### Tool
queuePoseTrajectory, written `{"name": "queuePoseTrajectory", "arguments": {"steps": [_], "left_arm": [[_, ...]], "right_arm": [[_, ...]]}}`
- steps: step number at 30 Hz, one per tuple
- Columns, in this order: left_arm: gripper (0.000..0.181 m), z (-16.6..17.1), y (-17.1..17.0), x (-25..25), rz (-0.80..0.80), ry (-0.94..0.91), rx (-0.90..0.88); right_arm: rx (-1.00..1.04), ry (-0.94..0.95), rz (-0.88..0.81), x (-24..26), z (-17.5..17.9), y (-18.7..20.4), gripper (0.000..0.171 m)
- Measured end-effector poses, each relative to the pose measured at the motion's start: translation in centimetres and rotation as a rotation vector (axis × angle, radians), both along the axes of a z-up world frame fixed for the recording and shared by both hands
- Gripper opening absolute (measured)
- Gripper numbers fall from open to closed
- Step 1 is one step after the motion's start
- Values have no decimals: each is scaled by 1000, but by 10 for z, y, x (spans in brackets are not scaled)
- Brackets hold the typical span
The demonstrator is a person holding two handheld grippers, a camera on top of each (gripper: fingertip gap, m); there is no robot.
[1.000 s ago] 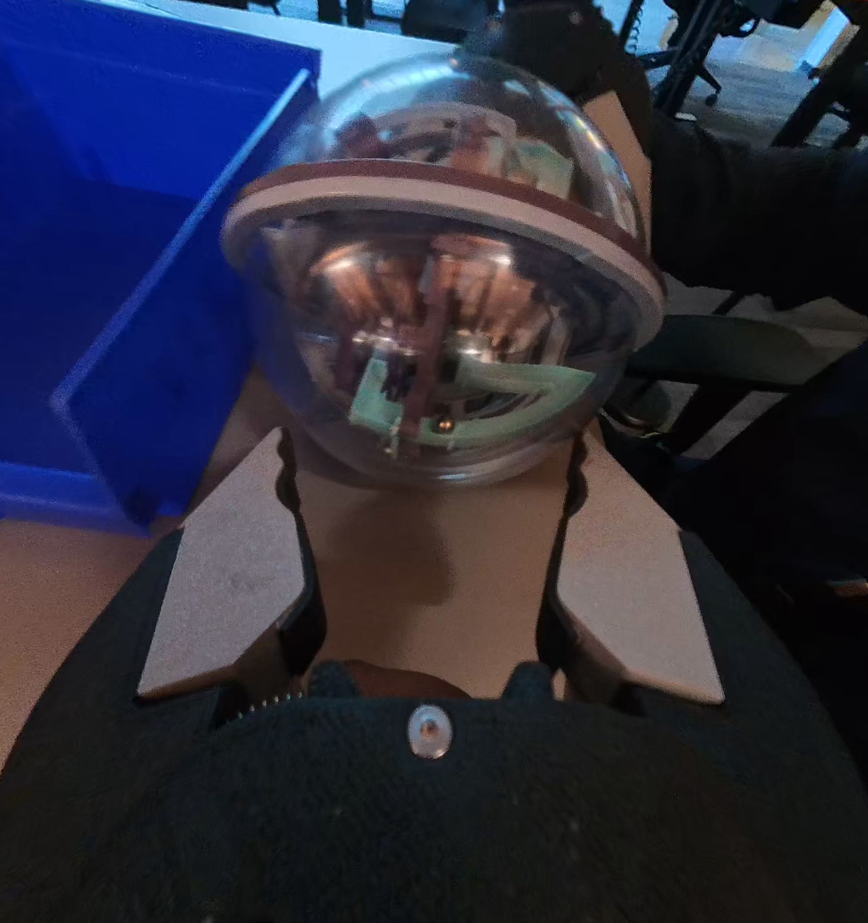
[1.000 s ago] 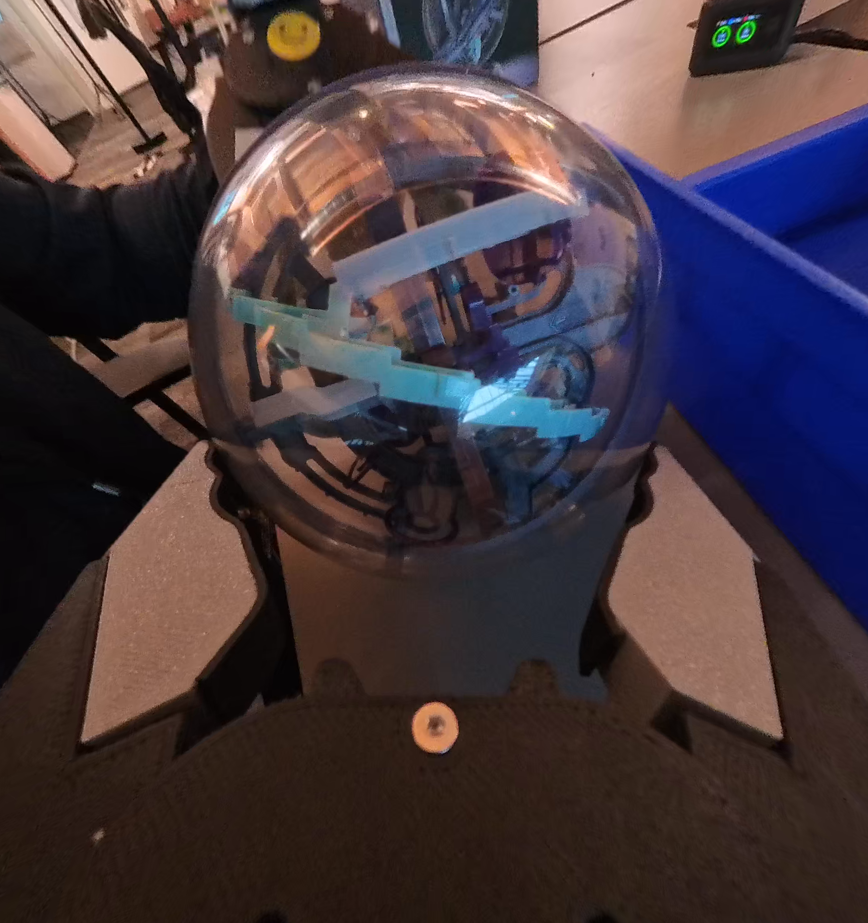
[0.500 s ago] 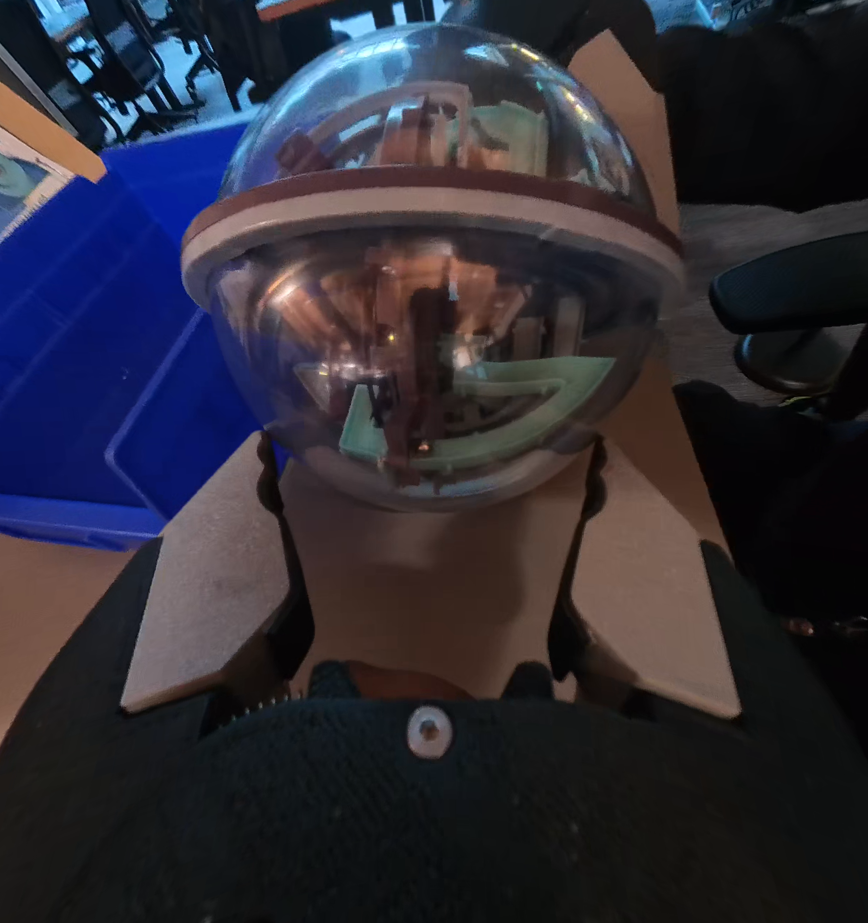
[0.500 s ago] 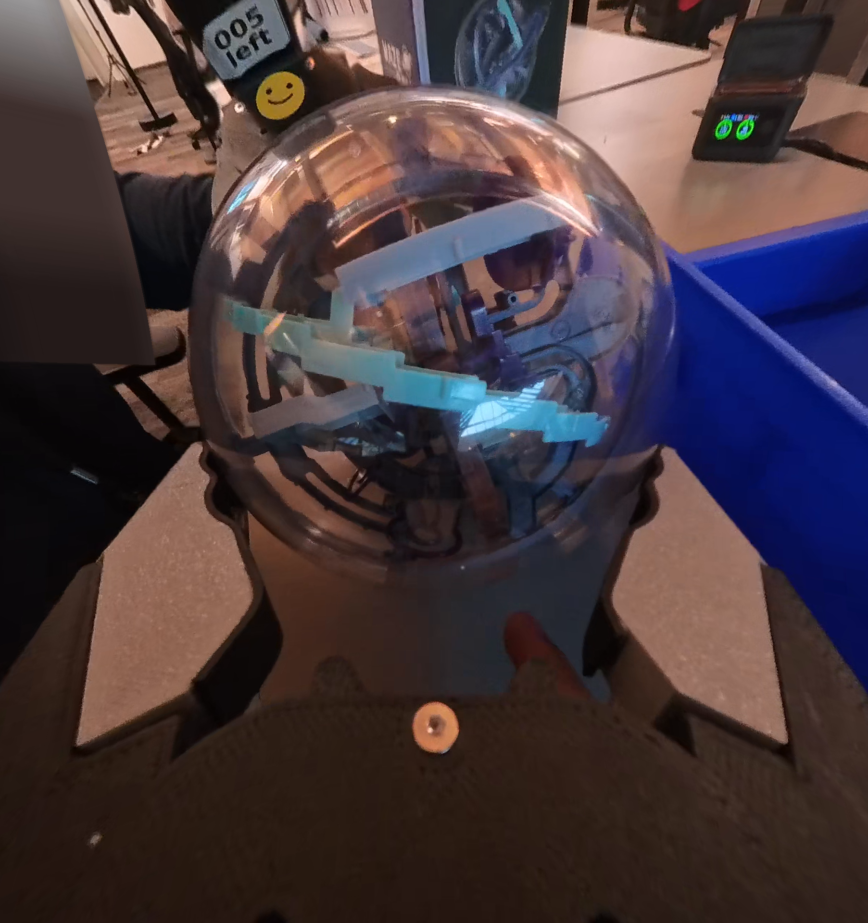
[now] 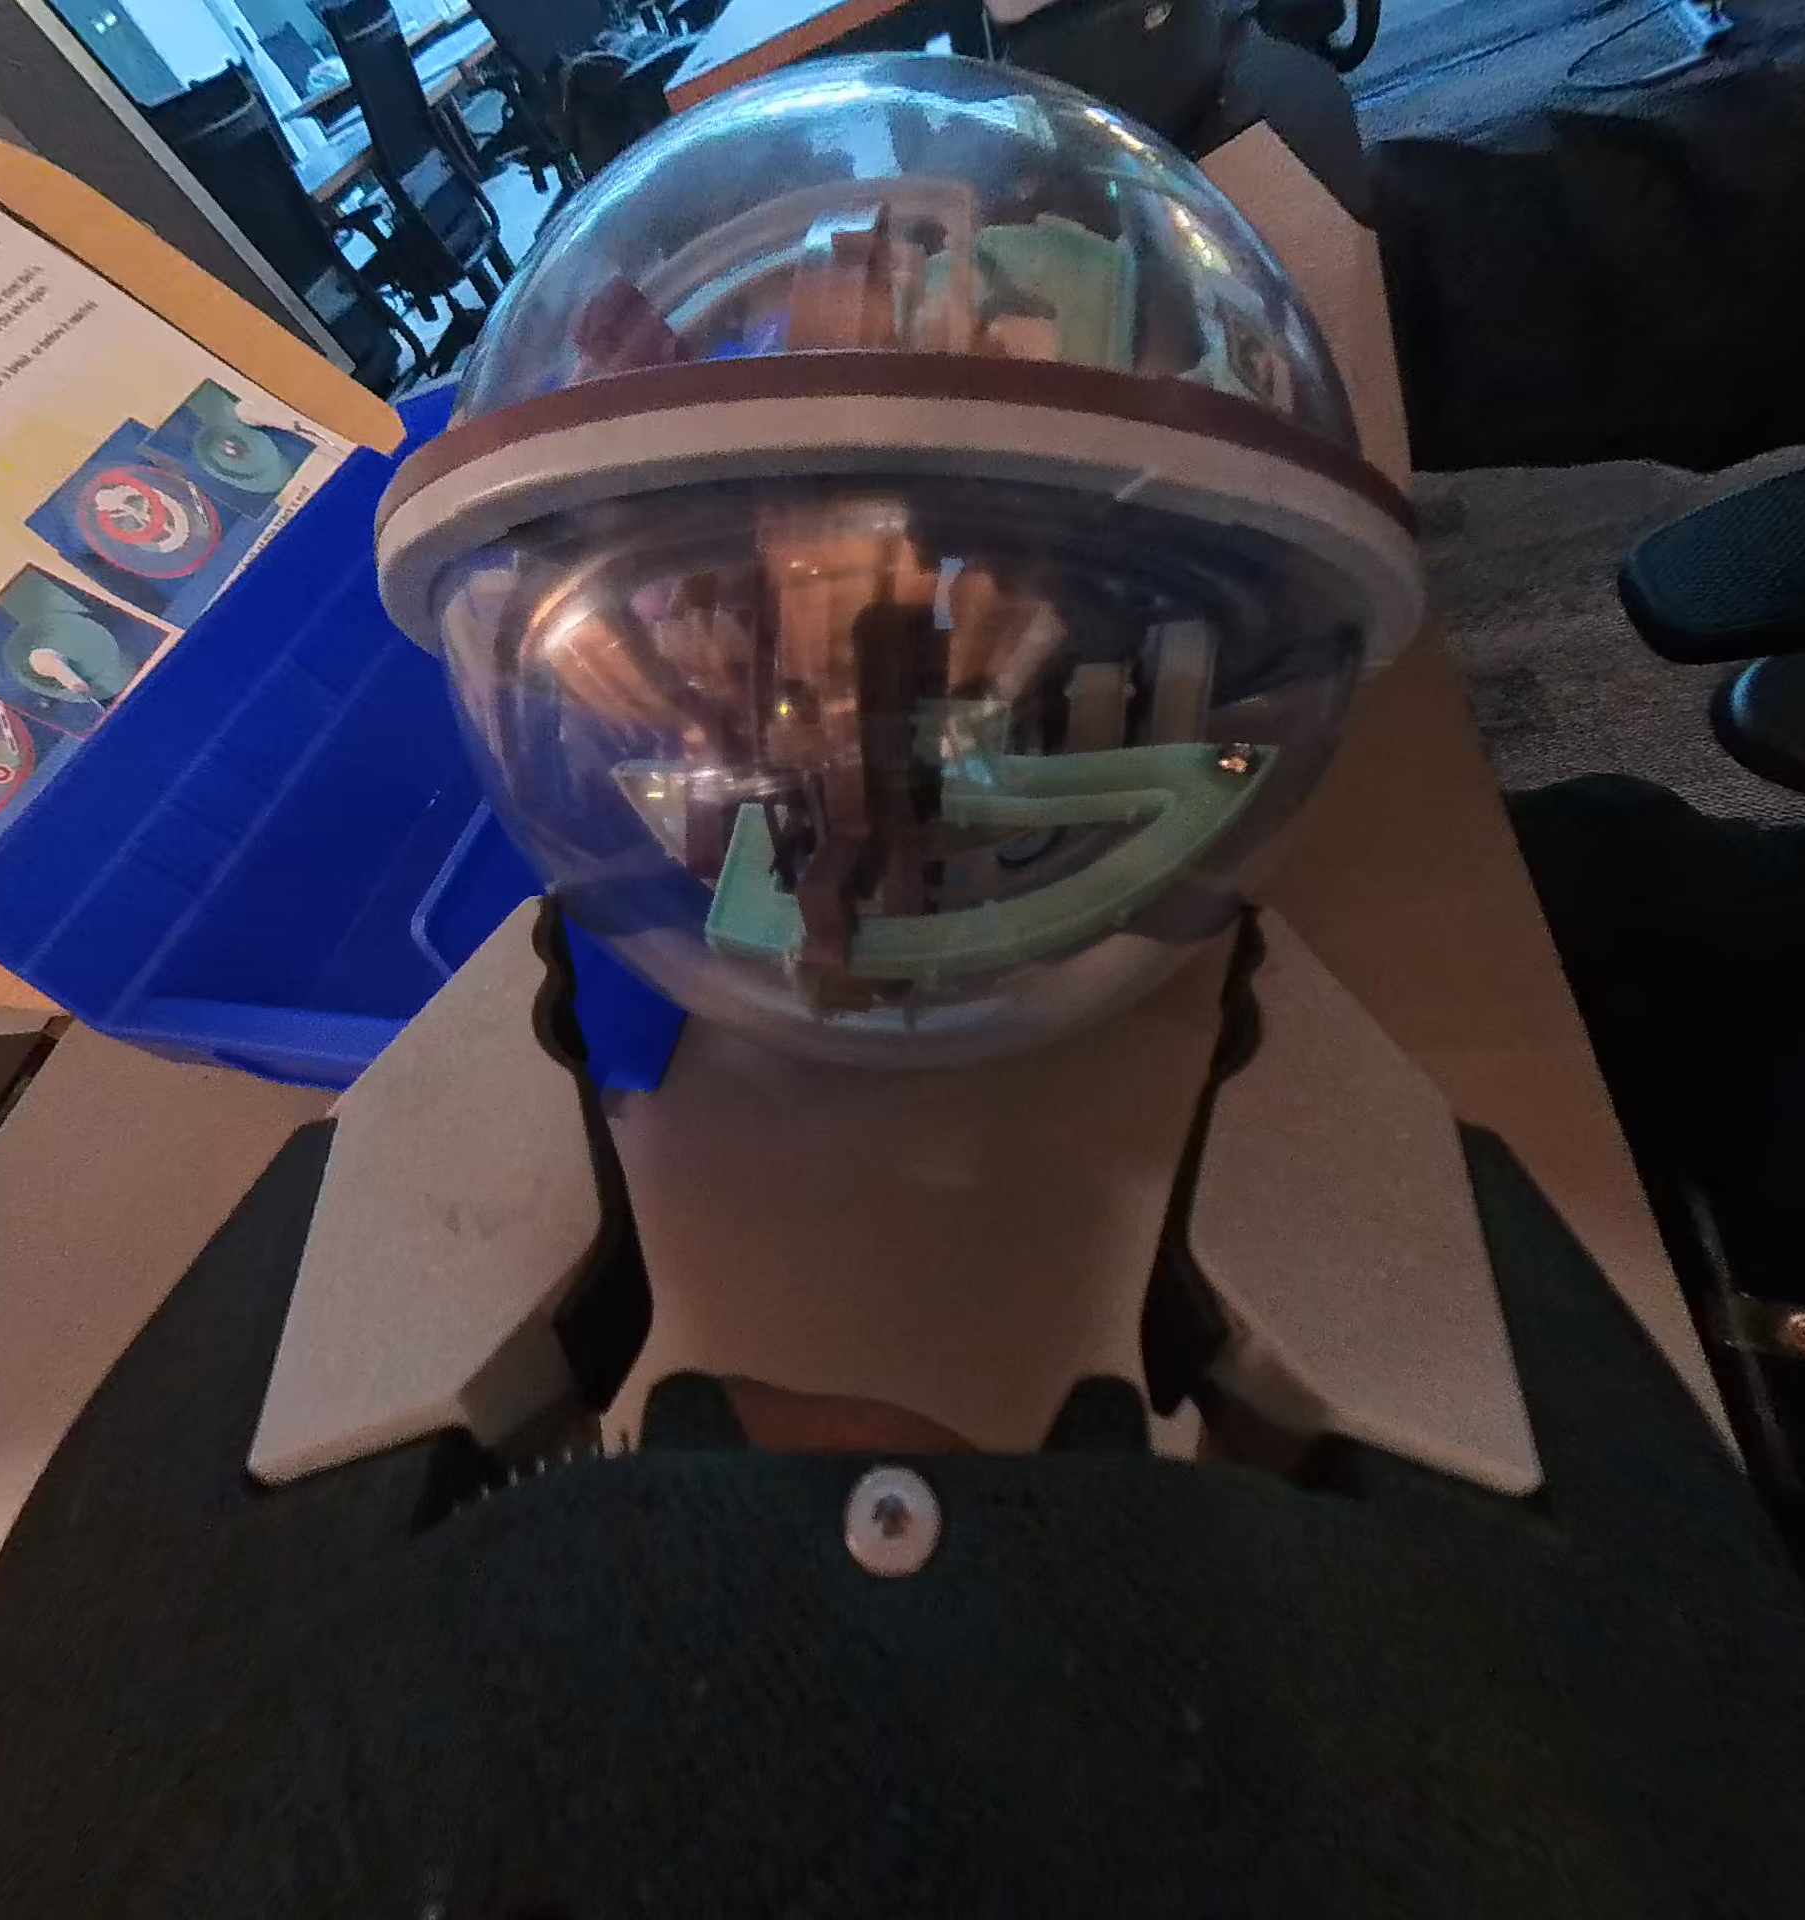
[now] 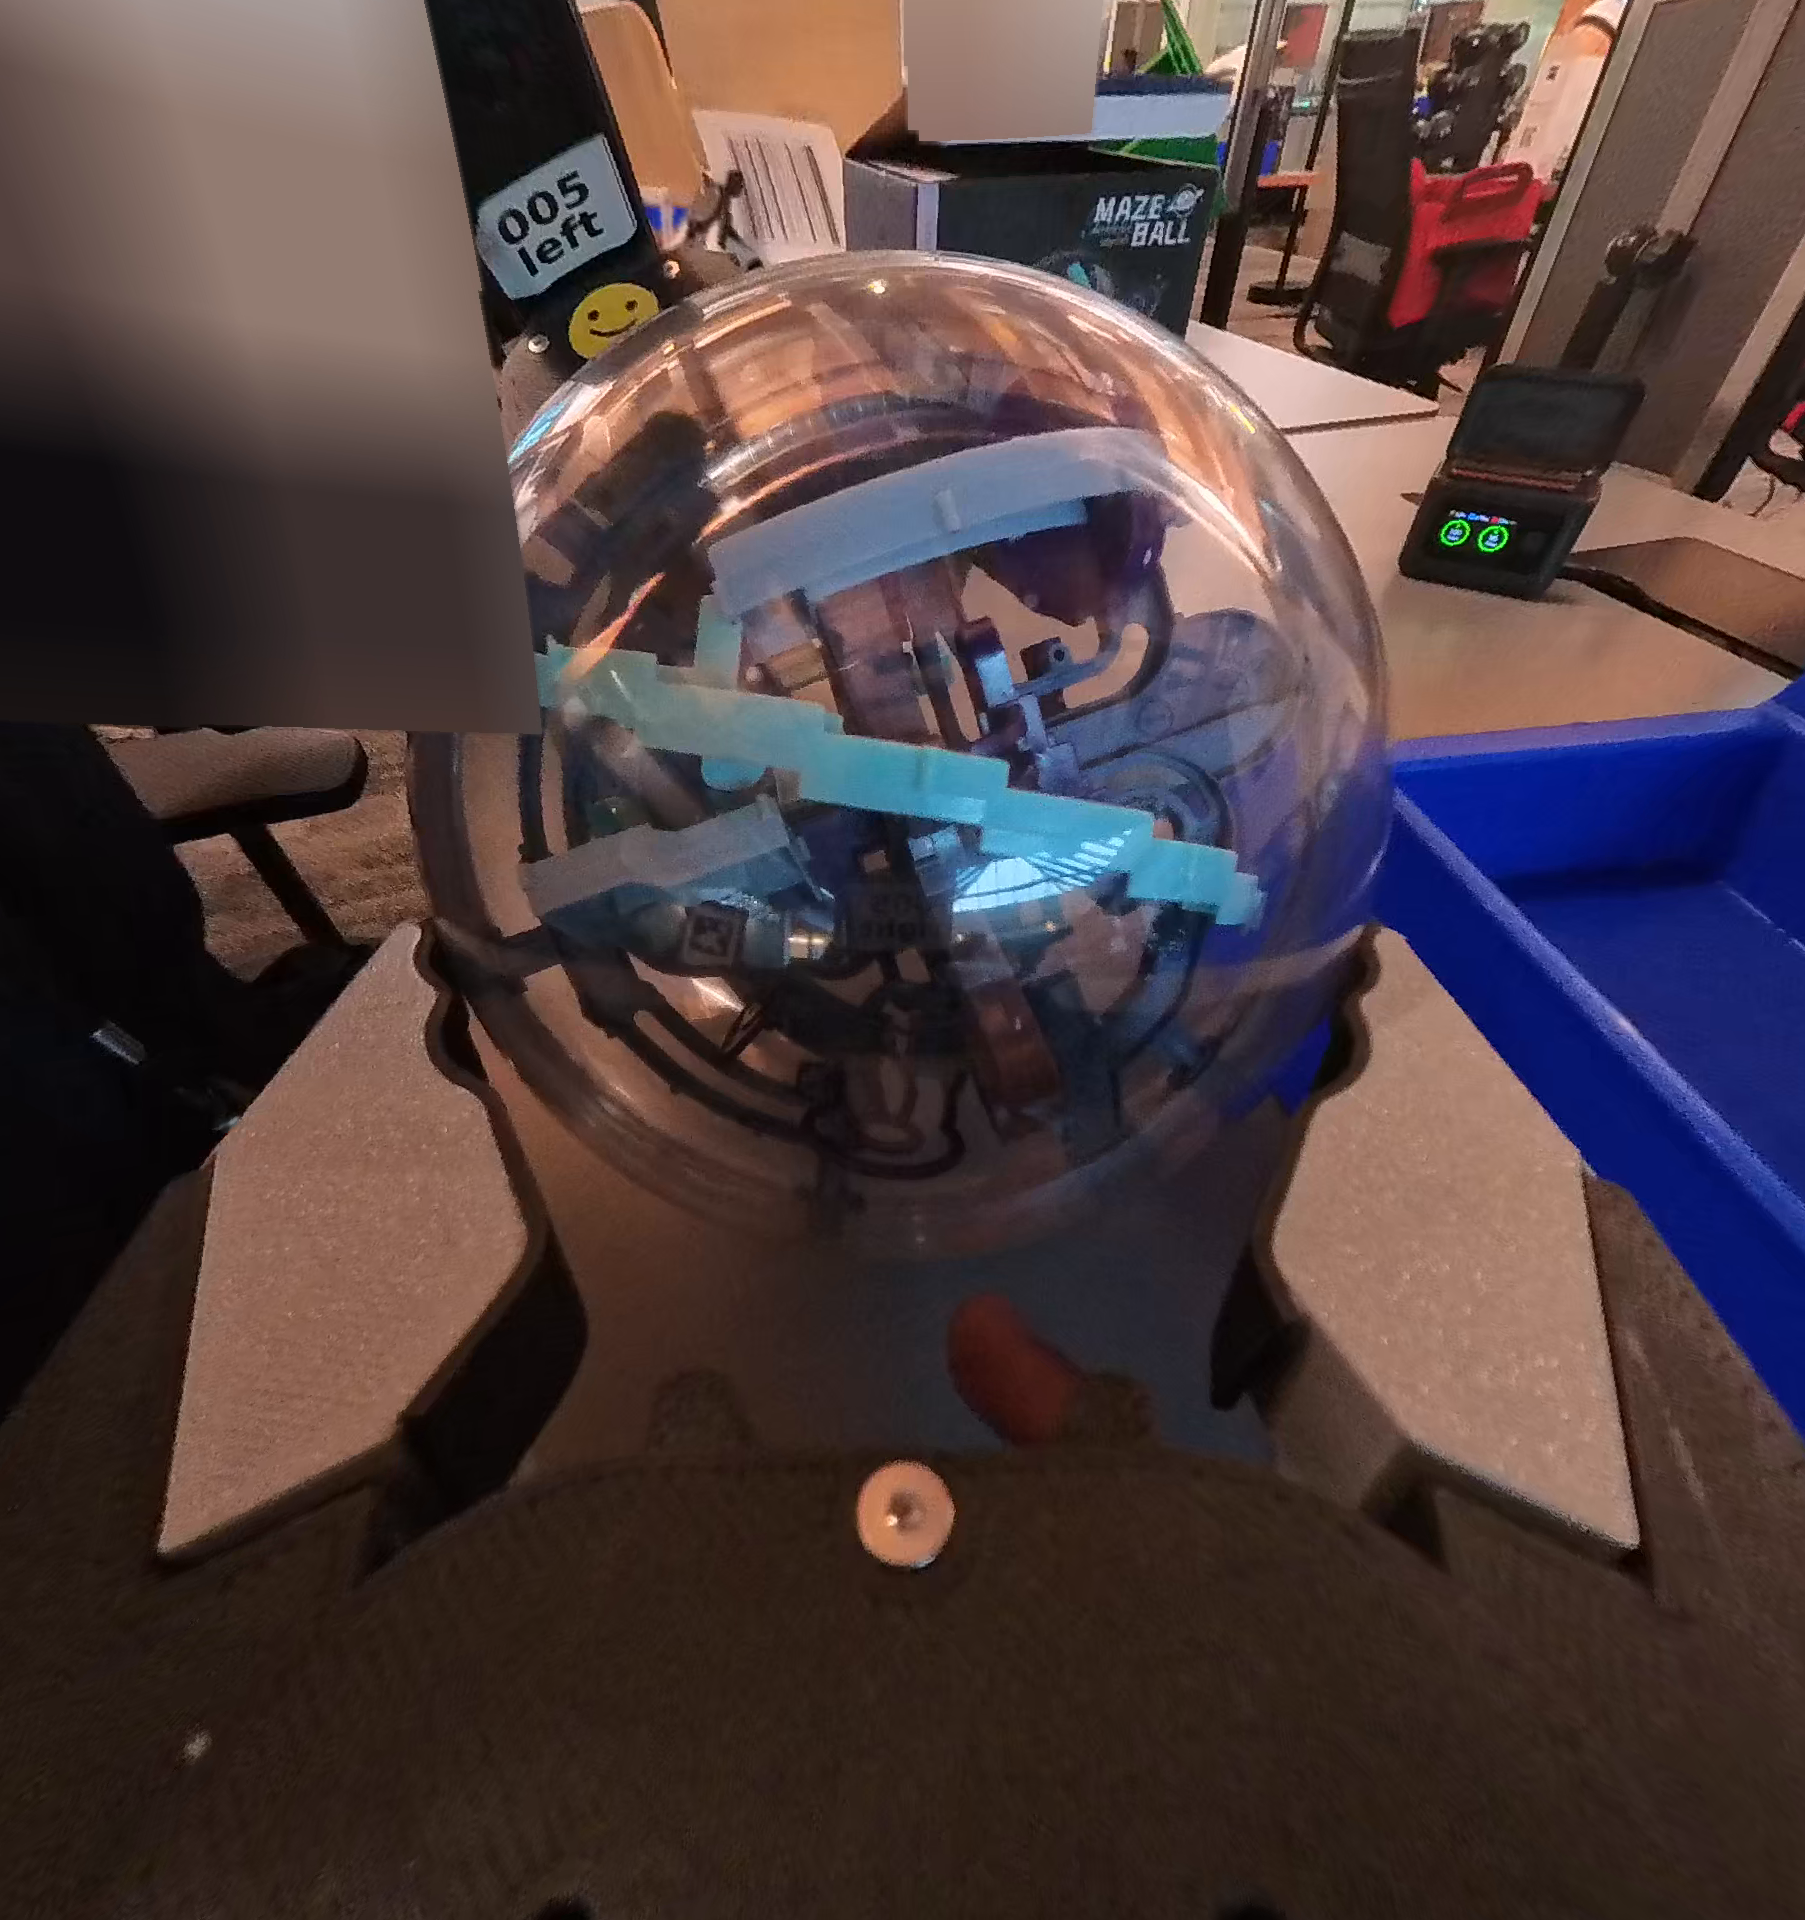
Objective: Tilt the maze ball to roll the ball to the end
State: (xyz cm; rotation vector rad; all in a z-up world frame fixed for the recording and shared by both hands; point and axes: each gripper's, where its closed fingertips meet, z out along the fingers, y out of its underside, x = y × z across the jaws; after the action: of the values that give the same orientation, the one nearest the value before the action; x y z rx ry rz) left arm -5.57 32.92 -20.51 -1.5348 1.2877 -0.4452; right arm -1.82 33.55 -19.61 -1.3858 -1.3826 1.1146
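Note:
The maze ball (image 5: 877, 582) is a clear sphere with a grey and brown band around its middle and plastic tracks inside. It is held up between both grippers, one on each side. My left gripper (image 5: 898, 977) is shut on its lower half. A small shiny ball (image 5: 1233, 762) sits at the right end of a green track (image 5: 1033, 904). In the right wrist view the maze ball (image 6: 908, 748) shows pale blue and grey tracks. My right gripper (image 6: 887, 1039) is shut on it. The left gripper's body (image 6: 565, 229) shows behind the sphere.
A blue bin (image 5: 254, 779) stands on the table beside the sphere and also shows in the right wrist view (image 6: 1656, 935). A printed sheet (image 5: 77, 468) lies at the left. A dark box (image 6: 1064, 239) and a small device with green lights (image 6: 1500, 499) stand behind. A chair armrest (image 5: 1760, 561) is at the right.
Both grippers have tipped the sphere, so more of the room behind it shows. The small shiny ball has moved from the middle of the green track to its right end.

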Motion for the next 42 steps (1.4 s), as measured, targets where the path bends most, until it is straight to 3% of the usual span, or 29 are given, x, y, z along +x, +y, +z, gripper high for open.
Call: {"name": "queuePoseTrajectory", "arguments": {"steps": [23, 42], "left_arm": [[123, 15, -5, 4, -10, -137, -133], [124, 13, -4, 5, -3, -140, -153]], "right_arm": [[-253, 95, 74, 1, 0, -2, 156], [-291, 87, 82, 1, -1, -2, 156]]}}
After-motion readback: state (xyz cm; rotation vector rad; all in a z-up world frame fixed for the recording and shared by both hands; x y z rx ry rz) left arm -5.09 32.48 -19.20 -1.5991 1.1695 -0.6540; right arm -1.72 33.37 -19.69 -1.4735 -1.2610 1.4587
